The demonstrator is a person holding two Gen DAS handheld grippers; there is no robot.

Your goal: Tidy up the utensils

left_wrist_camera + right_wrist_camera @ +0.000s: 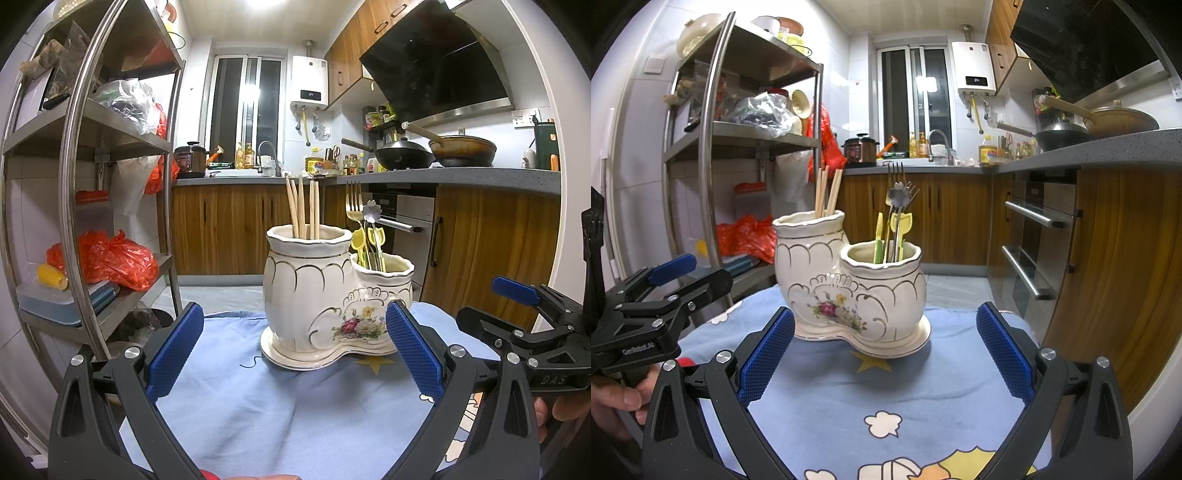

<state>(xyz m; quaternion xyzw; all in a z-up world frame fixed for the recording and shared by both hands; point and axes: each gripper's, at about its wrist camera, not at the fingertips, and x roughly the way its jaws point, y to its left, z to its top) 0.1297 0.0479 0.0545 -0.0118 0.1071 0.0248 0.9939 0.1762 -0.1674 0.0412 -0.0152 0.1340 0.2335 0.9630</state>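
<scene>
Ceramic two-cup holder stands upright on the blue cloth, ahead of both grippers and between their lines. Chopsticks fill the taller cup; forks the lower. Left gripper and right gripper gape wide, empty, about equally near.

Holder ahead of left claw: glazed ceramic, glossy cream, gilt lines. Chopsticks in it: pale matt wood. Forks: shiny metal. Claw pads: blue, rough knurled rubber; arms matt black plastic. Cloth beneath: soft matt blue fabric. Rack left: brushed steel.
</scene>
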